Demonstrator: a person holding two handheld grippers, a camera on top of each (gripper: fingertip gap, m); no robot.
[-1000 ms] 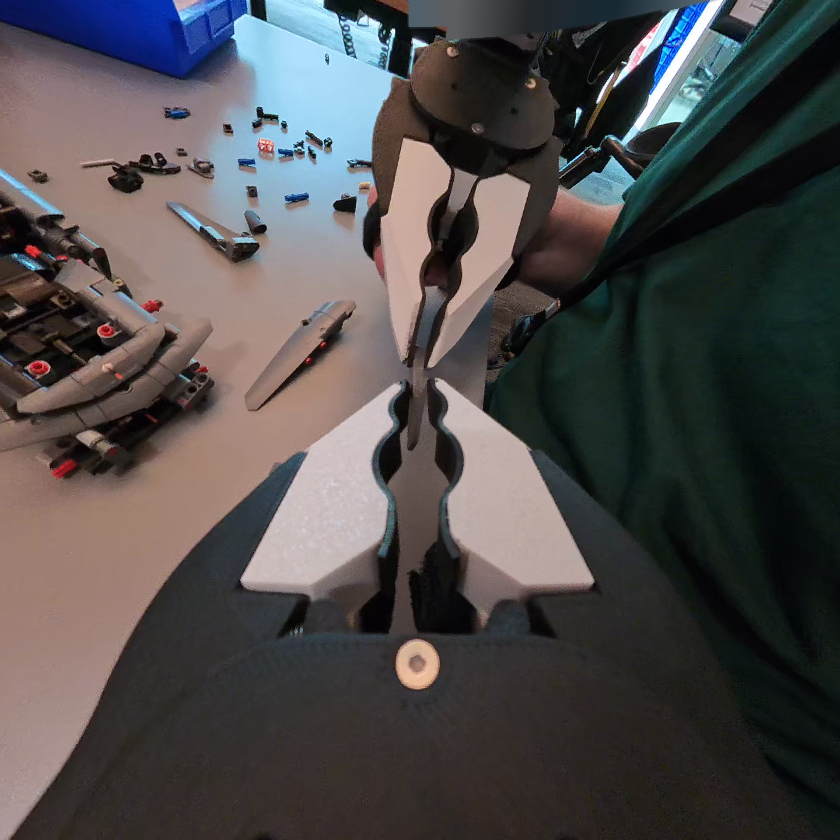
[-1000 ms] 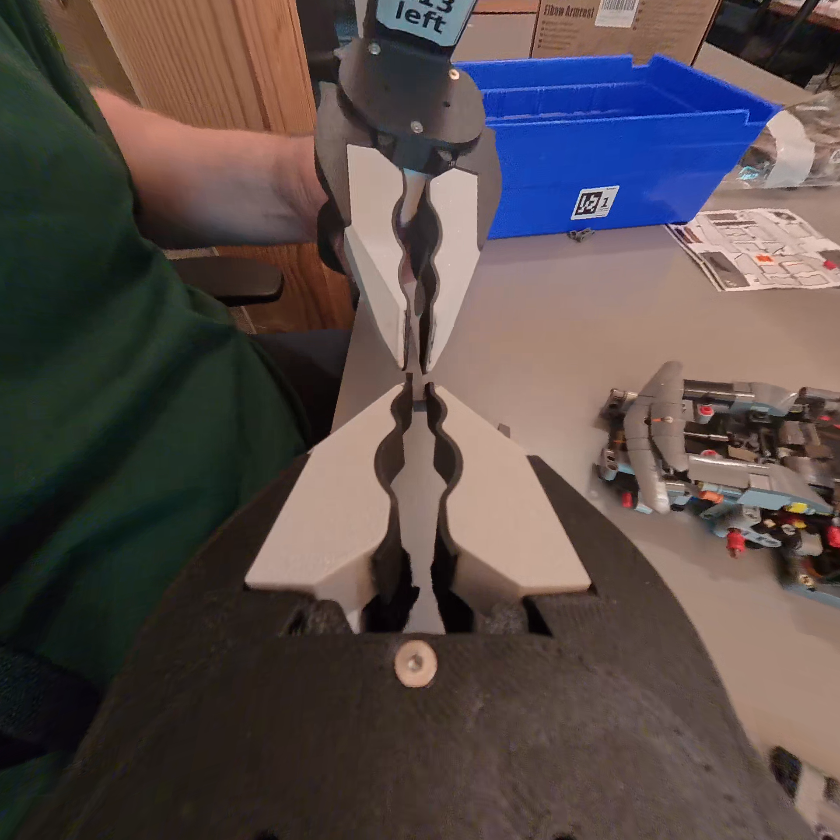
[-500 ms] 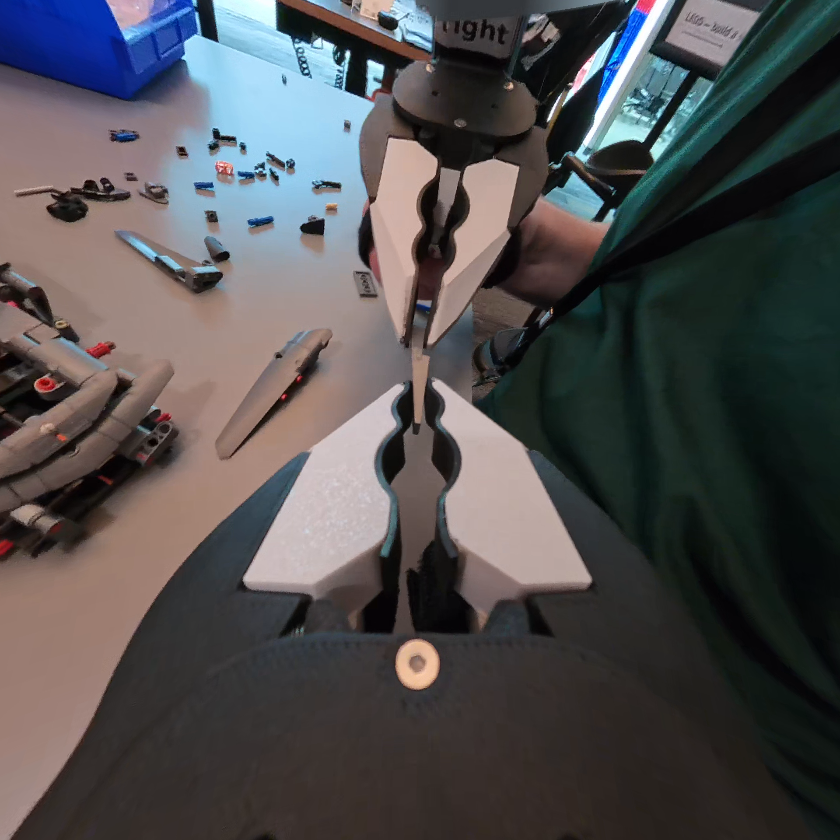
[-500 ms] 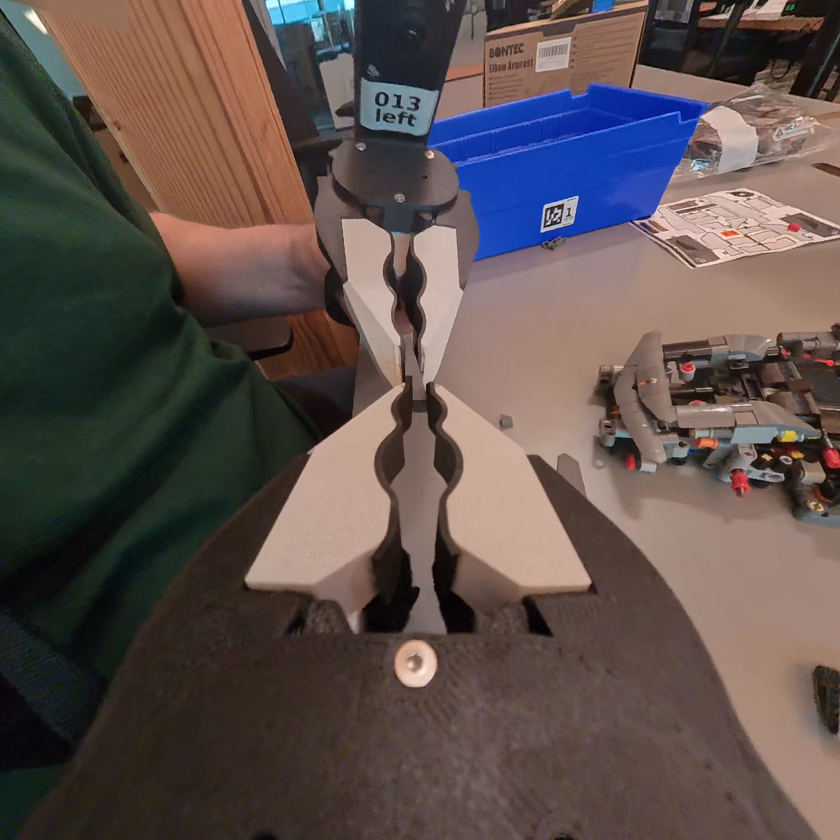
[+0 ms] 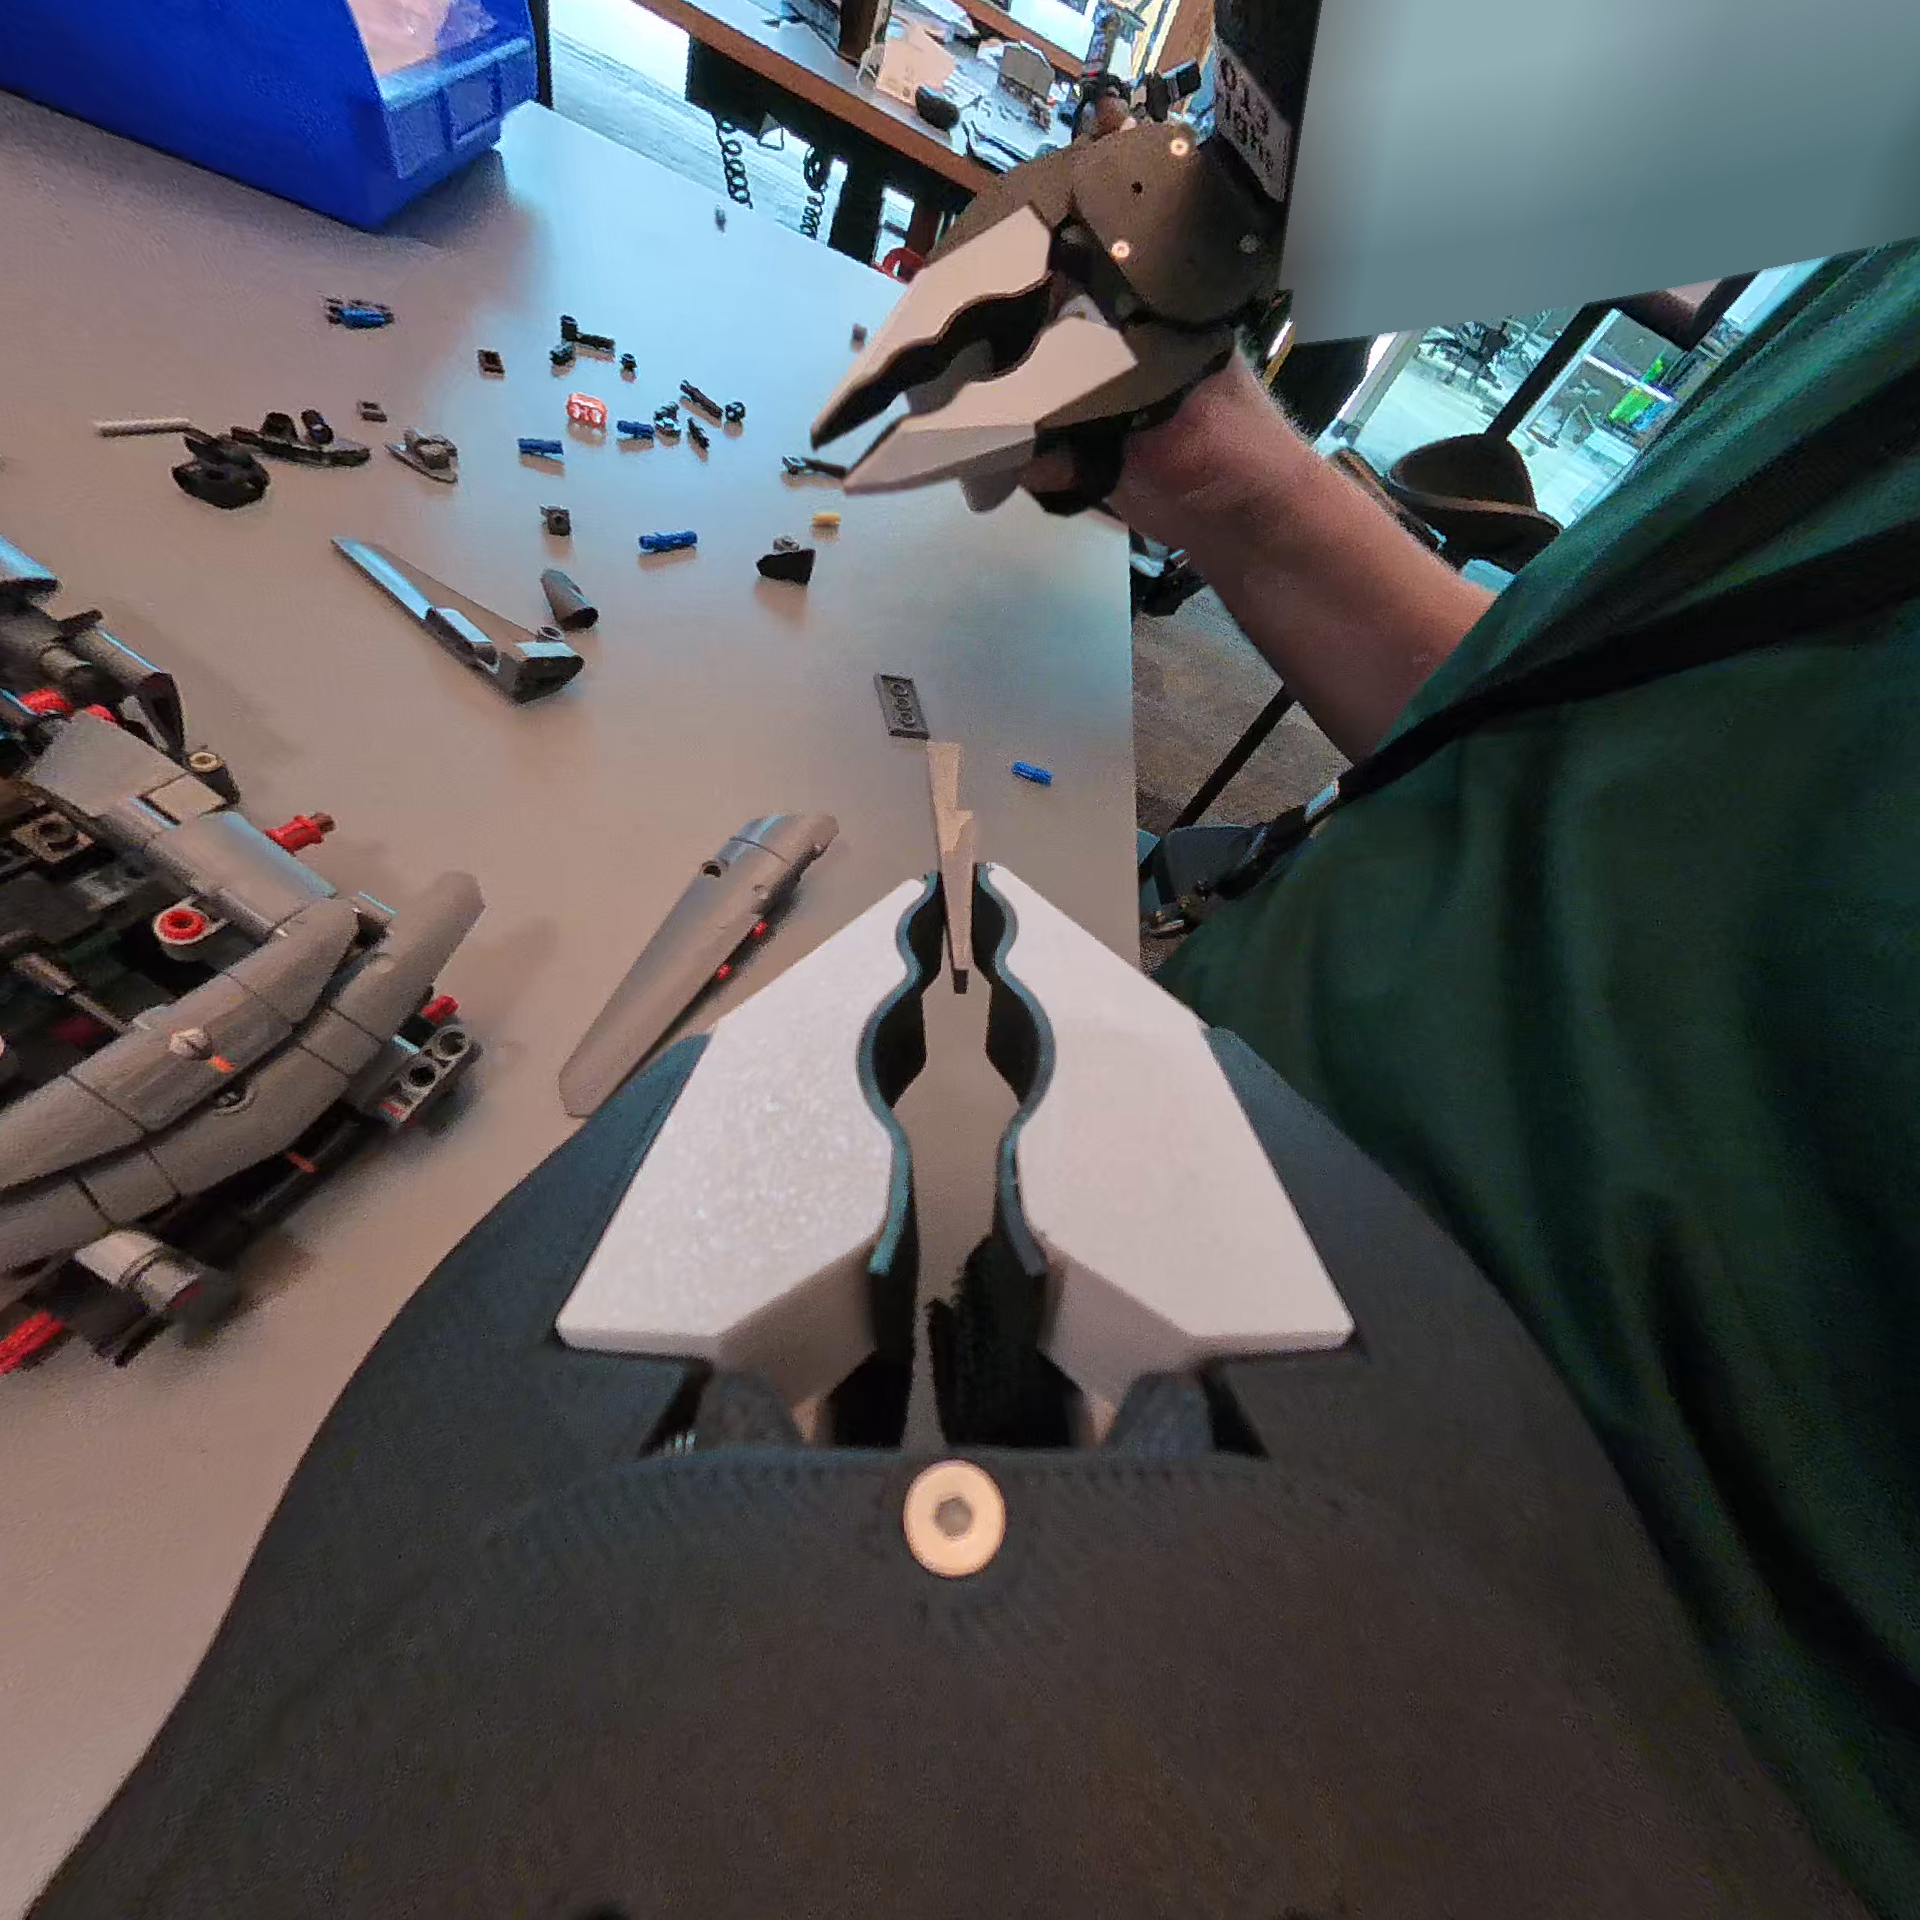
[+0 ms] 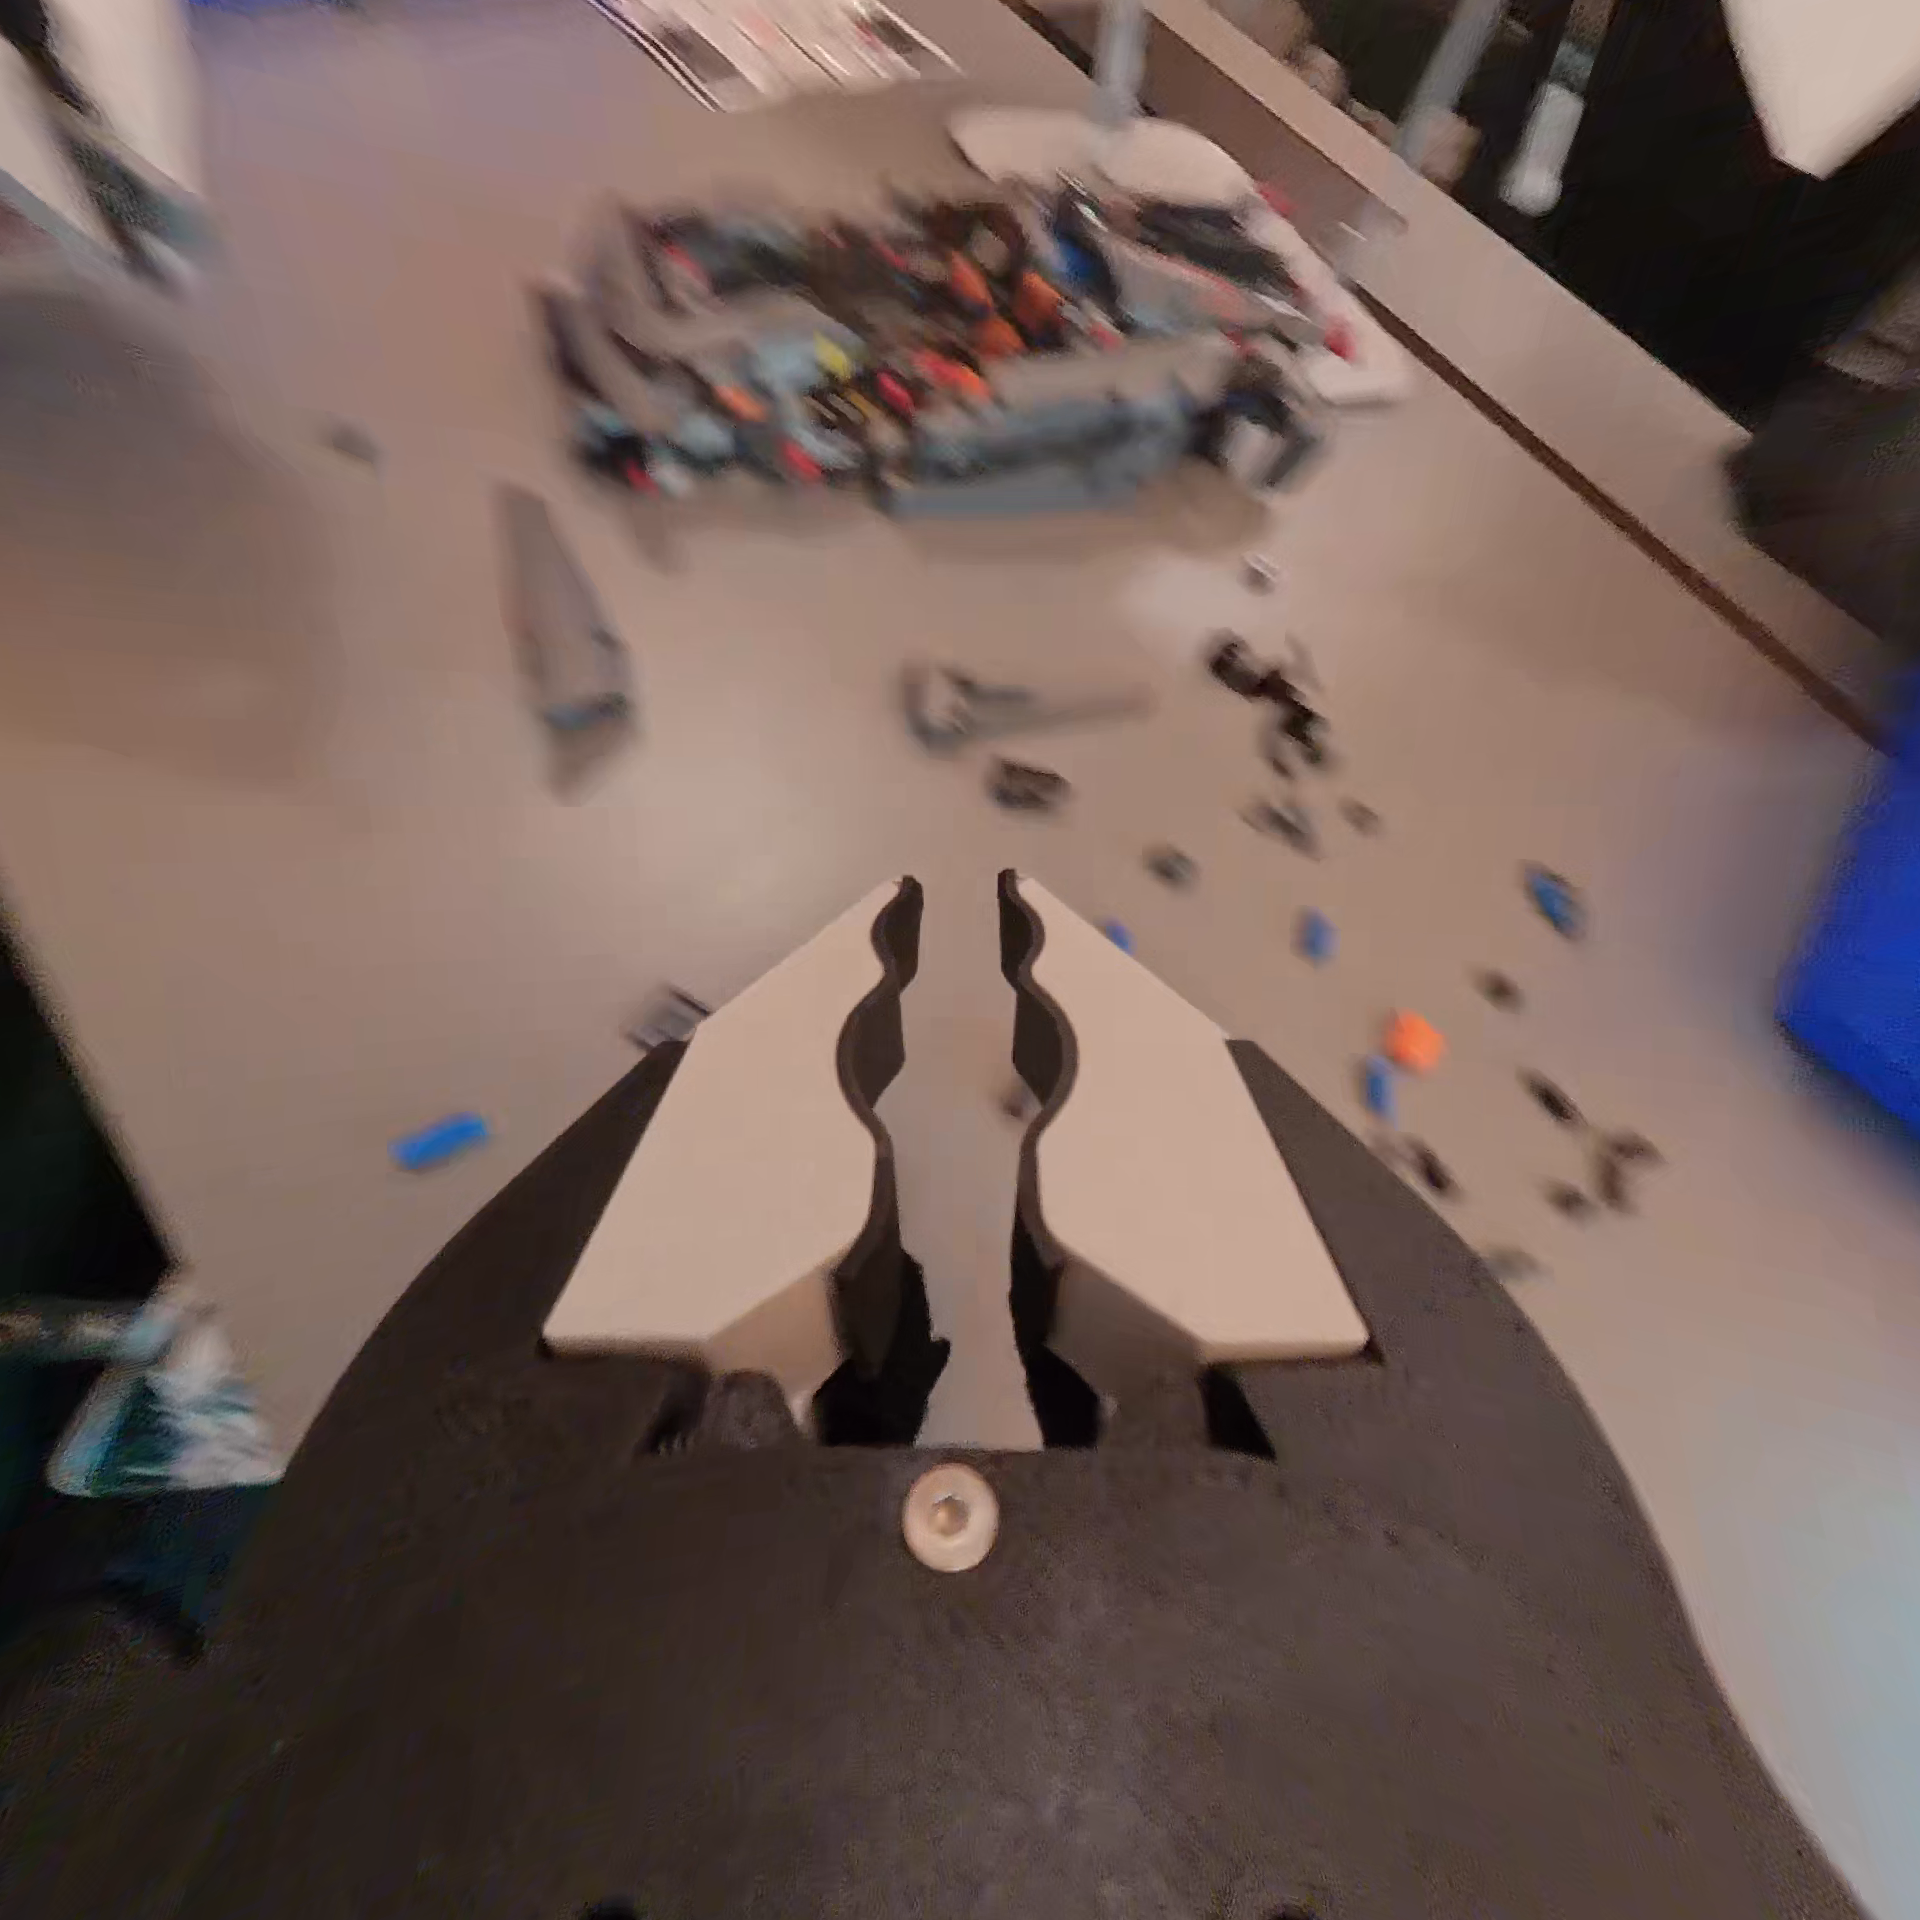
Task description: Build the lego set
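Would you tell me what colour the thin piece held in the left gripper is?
Light grey; the thin piece shows best in the left wrist view.

From the left tool (image 5: 957, 883), which pinches a thin grey piece (image 5: 951, 831), the tabletop (image 5: 727, 665) straight ahead at 12 o'clock lies mostly bare, with only a small dark plate (image 5: 902, 704) and a blue pin (image 5: 1031, 772) on it. The half-built model (image 5: 177, 997) blocks 9 o'clock, and a long grey panel (image 5: 694, 951) lies at 10 o'clock. Loose small parts (image 5: 623, 416) crowd 11 o'clock, with the right tool (image 5: 831, 452) hanging above them, its fingers parted.
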